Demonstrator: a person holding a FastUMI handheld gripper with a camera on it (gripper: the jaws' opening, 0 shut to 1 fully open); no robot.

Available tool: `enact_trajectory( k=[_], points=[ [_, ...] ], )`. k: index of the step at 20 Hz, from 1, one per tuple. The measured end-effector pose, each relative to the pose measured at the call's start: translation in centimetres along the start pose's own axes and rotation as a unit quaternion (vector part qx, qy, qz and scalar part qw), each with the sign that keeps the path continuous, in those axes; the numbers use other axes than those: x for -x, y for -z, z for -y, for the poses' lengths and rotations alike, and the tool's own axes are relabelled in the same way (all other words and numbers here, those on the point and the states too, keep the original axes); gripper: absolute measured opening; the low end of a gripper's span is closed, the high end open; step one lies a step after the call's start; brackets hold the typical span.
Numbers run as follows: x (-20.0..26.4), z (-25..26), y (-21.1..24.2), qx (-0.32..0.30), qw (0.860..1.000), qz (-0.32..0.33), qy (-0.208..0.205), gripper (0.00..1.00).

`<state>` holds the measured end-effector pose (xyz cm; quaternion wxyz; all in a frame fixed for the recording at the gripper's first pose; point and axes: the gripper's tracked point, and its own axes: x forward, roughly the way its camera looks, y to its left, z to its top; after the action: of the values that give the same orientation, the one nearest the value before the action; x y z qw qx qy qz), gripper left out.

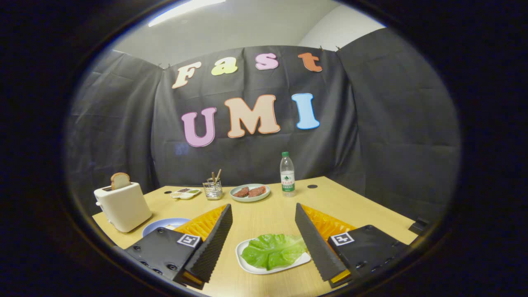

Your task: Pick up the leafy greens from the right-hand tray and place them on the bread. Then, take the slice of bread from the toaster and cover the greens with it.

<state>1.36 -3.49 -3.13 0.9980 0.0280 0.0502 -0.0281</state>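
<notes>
The wooden table (pixel 264 214) spreads out ahead, and nothing of the task looks done yet, as far as I can judge: the greens have not been lifted and the toast has not been drawn. At the table's far left the cream toaster (pixel 123 206) stands upright with a slice of bread (pixel 120 180) poking out of its slot. Just beside it, partly hidden behind a finger, is a blue plate (pixel 161 225); whether bread lies on it I cannot tell. The gripper (pixel 264 237) hangs released, its two fingers spread wide, touching nothing. Between them, near the tips, sits the white tray (pixel 247 264) with the leafy greens (pixel 274 250) on it: one broad, crinkled, bright green leaf, glossy and slightly cupped, lying flat and overhanging the tray's edge toward one finger. It looks light and floppy, likely to sag when pinched. Both the picking and the covering remain.
</notes>
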Motion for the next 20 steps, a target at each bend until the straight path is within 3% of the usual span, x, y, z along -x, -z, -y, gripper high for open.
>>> enact_trajectory(
  k=[5,12,20],
  points=[
    [-1.4,2.2,2.5,-0.015,0.999,-0.039,0.006,0.98],
    [-3.8,7.5,6.7,-0.074,0.990,-0.103,0.060,0.98],
    [-7.8,7.4,12.9,-0.171,0.963,-0.207,0.025,0.99]
  ],
)
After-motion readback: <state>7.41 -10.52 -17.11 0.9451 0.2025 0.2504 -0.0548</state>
